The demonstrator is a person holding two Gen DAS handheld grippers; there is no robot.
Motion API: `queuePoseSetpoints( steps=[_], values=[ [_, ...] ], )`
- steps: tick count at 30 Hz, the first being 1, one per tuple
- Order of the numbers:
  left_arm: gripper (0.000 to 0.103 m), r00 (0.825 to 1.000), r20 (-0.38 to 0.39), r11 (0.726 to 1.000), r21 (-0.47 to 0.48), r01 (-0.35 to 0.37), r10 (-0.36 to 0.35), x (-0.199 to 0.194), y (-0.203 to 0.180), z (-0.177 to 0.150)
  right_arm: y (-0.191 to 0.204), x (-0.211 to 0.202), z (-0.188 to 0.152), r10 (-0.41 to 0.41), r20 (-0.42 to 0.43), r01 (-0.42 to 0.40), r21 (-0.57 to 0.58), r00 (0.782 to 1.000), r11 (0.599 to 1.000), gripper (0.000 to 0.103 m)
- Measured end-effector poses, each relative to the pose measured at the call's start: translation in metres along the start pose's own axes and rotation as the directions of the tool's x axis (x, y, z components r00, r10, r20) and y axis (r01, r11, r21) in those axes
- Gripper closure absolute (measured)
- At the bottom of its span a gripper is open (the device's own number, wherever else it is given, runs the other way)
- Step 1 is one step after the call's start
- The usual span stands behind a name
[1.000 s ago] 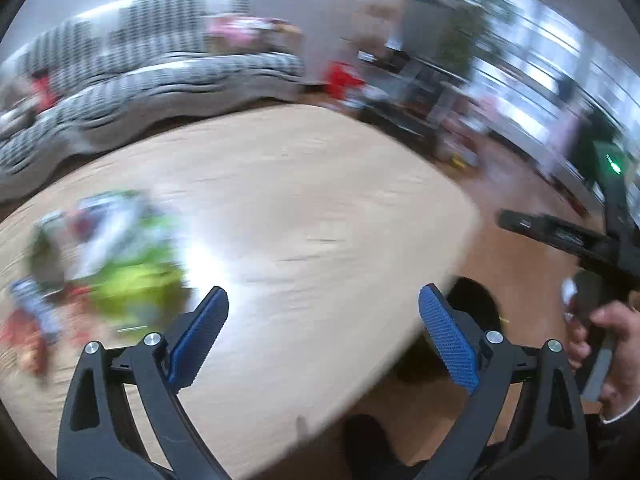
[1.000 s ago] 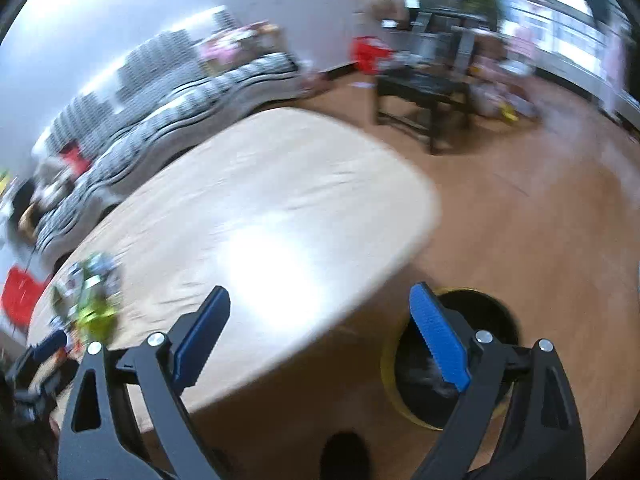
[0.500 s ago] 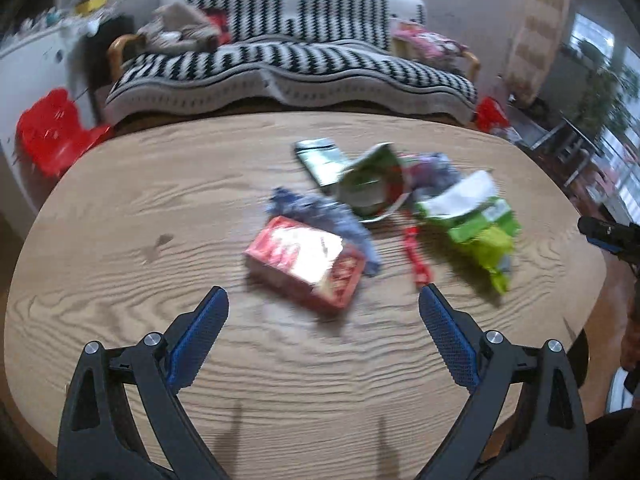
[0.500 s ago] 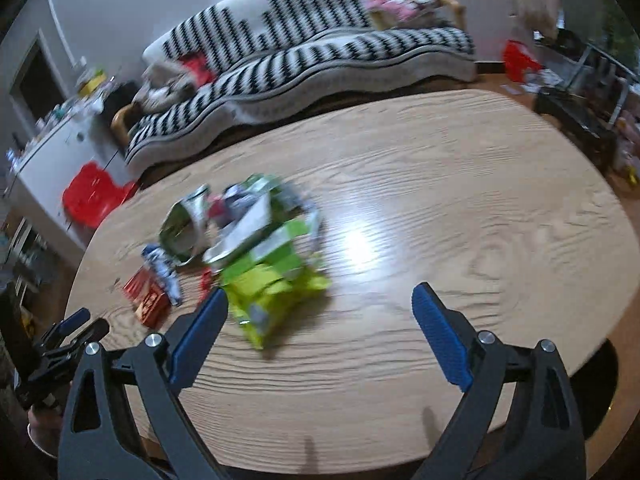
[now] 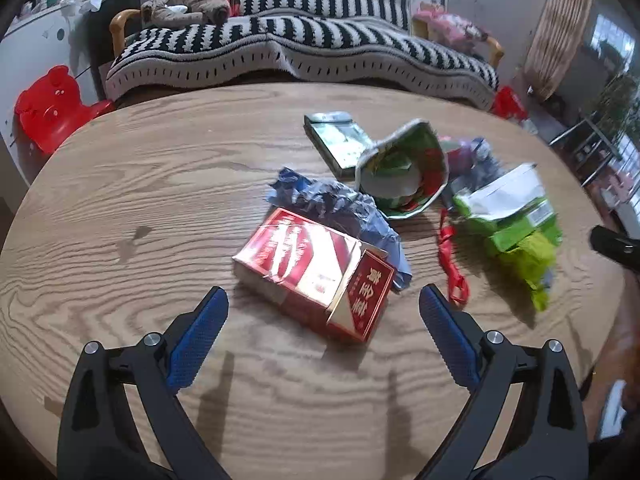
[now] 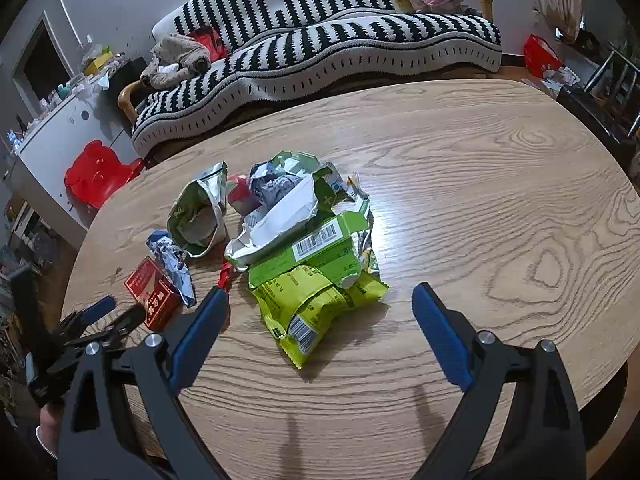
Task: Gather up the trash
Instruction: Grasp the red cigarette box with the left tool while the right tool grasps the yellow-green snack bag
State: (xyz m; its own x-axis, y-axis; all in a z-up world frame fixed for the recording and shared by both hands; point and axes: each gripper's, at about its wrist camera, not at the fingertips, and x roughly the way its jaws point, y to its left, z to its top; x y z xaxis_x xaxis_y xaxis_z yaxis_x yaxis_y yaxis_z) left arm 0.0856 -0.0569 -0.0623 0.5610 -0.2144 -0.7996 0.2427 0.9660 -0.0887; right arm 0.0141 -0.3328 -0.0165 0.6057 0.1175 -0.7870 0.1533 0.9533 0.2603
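A heap of trash lies on the oval wooden table (image 5: pixel 120 184). Nearest my left gripper (image 5: pixel 322 312) is a red carton (image 5: pixel 312 268), just ahead of the open, empty fingers. Behind it sit a crumpled blue wrapper (image 5: pixel 340 208), a green-and-red bag (image 5: pixel 404 172), a flat green packet (image 5: pixel 338 142), a red strip (image 5: pixel 450 264) and green wrappers (image 5: pixel 516 224). My right gripper (image 6: pixel 320 312) is open and empty, hovering just short of the yellow-green wrappers (image 6: pixel 312 292); the red carton (image 6: pixel 154 294) lies to their left.
A black-and-white striped sofa (image 5: pixel 304 48) runs behind the table. A red bear-shaped stool (image 5: pixel 52 104) and a white cabinet (image 6: pixel 60 136) stand at the left. The left gripper (image 6: pixel 86 316) and the hand holding it show at the lower left of the right wrist view.
Both grippers swung from the table's end and the floor bin to face the trash heap, then moved closer to it. Both stayed open.
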Motion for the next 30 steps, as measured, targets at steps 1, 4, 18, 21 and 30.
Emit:
queuePoseSetpoints(
  steps=[1, 4, 18, 21, 30],
  values=[
    [0.010, 1.000, -0.004, 1.000, 0.018, -0.011, 0.011, 0.005, -0.005, 0.000, 0.000, 0.001, 0.000, -0.002, -0.002, 0.002, -0.001, 1.000, 1.000, 0.013],
    [0.010, 0.997, -0.014, 0.995, 0.064, -0.072, 0.073, 0.022, -0.011, 0.004, 0.000, 0.004, -0.001, -0.006, -0.010, 0.006, -0.004, 1.000, 1.000, 0.013],
    [0.010, 0.991, -0.059, 0.988, -0.085, -0.127, 0.122, 0.013, 0.075, -0.003, -0.006, 0.031, -0.007, 0.038, -0.111, -0.032, 0.053, 0.993, 0.998, 0.013],
    [0.010, 0.993, -0.069, 0.988, -0.116, -0.098, 0.090, 0.016, 0.070, 0.002, -0.004, 0.048, -0.008, 0.065, -0.149, -0.050, 0.101, 0.987, 0.994, 0.013],
    [0.010, 0.984, -0.106, 0.975, -0.155, -0.159, 0.144, 0.043, 0.044, 0.017, -0.010, 0.077, -0.003, 0.049, -0.134, -0.016, 0.236, 0.990, 0.972, 0.022]
  ],
)
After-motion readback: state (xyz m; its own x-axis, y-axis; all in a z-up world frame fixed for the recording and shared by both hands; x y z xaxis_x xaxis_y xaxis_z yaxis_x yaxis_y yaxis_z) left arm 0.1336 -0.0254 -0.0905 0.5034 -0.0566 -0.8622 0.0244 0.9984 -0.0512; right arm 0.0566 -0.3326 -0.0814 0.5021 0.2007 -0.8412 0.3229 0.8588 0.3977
